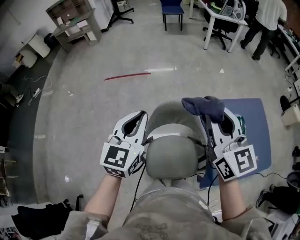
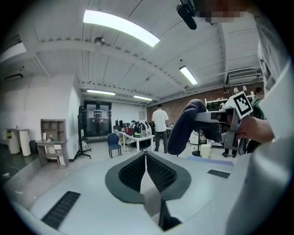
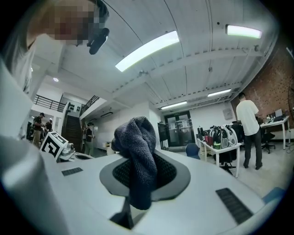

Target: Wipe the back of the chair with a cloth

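In the head view I look straight down on the grey chair (image 1: 169, 151), its back and headrest between my two raised grippers. My right gripper (image 1: 209, 114) is shut on a dark blue cloth (image 1: 204, 107), which bunches over its fingertips above the chair's right side. In the right gripper view the cloth (image 3: 138, 156) hangs from the closed jaws and covers the pads. My left gripper (image 1: 141, 118) stays at the chair's left, shut with nothing in it; its pads (image 2: 133, 172) meet. From the left gripper view the cloth (image 2: 183, 126) and right gripper (image 2: 216, 121) show at the right.
A blue mat (image 1: 255, 133) lies on the concrete floor under the chair's right side. Beyond are a red strip (image 1: 126, 76), a blue chair (image 1: 172, 10), a shelf unit (image 1: 74, 21), white desks and a standing person (image 1: 265, 23). Dark clothing (image 1: 40, 220) lies at the lower left.
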`<action>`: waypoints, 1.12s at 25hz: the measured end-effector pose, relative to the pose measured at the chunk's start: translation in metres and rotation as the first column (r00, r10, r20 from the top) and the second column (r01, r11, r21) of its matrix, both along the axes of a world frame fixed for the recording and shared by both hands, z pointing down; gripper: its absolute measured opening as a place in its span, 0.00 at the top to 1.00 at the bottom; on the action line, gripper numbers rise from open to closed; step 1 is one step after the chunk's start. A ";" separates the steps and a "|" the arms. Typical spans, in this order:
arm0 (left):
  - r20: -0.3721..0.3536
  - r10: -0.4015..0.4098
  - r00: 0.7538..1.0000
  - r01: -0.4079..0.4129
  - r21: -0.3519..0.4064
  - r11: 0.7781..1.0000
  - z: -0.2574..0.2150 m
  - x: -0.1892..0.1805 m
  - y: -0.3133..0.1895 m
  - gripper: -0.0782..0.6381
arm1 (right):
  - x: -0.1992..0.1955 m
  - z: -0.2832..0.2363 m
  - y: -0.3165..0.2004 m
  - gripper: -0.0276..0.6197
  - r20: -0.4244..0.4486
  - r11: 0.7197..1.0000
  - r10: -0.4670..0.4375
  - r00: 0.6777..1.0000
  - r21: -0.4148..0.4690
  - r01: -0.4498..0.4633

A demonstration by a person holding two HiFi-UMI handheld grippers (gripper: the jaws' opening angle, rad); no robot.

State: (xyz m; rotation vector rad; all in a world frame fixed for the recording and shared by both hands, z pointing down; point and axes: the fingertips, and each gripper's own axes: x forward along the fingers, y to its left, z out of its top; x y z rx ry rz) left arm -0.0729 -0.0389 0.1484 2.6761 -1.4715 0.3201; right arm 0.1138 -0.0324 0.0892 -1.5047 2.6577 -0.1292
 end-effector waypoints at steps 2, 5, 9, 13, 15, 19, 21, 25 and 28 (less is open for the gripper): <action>-0.004 -0.005 1.000 0.005 0.049 0.999 -0.018 0.003 0.006 0.85 | 0.000 -0.015 0.011 0.85 0.008 0.999 -0.014 1.000 0.034 0.014; 0.005 -0.007 1.000 0.006 0.113 0.994 -0.042 0.006 0.016 0.85 | -0.002 -0.037 0.029 0.85 0.009 0.995 -0.052 0.999 0.084 0.051; 0.019 -0.025 1.000 0.021 0.175 0.984 -0.067 0.010 0.028 0.85 | -0.010 -0.055 0.051 0.85 -0.027 0.984 -0.128 0.991 0.118 0.131; -0.012 -0.044 0.999 0.045 0.166 0.985 -0.074 0.010 0.049 0.85 | -0.015 -0.058 0.067 0.85 -0.048 0.981 -0.151 0.987 0.119 0.155; -0.005 -0.042 0.999 0.043 0.157 0.987 -0.070 0.012 0.058 0.85 | -0.017 -0.053 0.073 0.85 -0.061 0.980 -0.161 0.985 0.112 0.167; 0.048 -0.040 0.998 0.032 0.155 0.987 -0.060 0.017 0.068 0.85 | -0.019 -0.039 0.083 0.85 -0.113 0.978 -0.171 0.979 0.100 0.183; 0.050 -0.039 0.998 0.032 0.141 0.989 -0.055 0.017 0.072 0.85 | -0.022 -0.031 0.087 0.85 -0.113 0.978 -0.183 0.977 0.079 0.192; 0.042 -0.049 0.998 0.044 0.126 0.991 -0.048 0.014 0.078 0.85 | -0.026 -0.018 0.087 0.85 -0.103 0.976 -0.207 0.973 0.039 0.212; 0.046 -0.049 0.998 0.043 0.122 0.992 -0.047 0.013 0.083 0.85 | -0.027 -0.014 0.087 0.85 -0.151 0.978 -0.192 0.970 0.046 0.201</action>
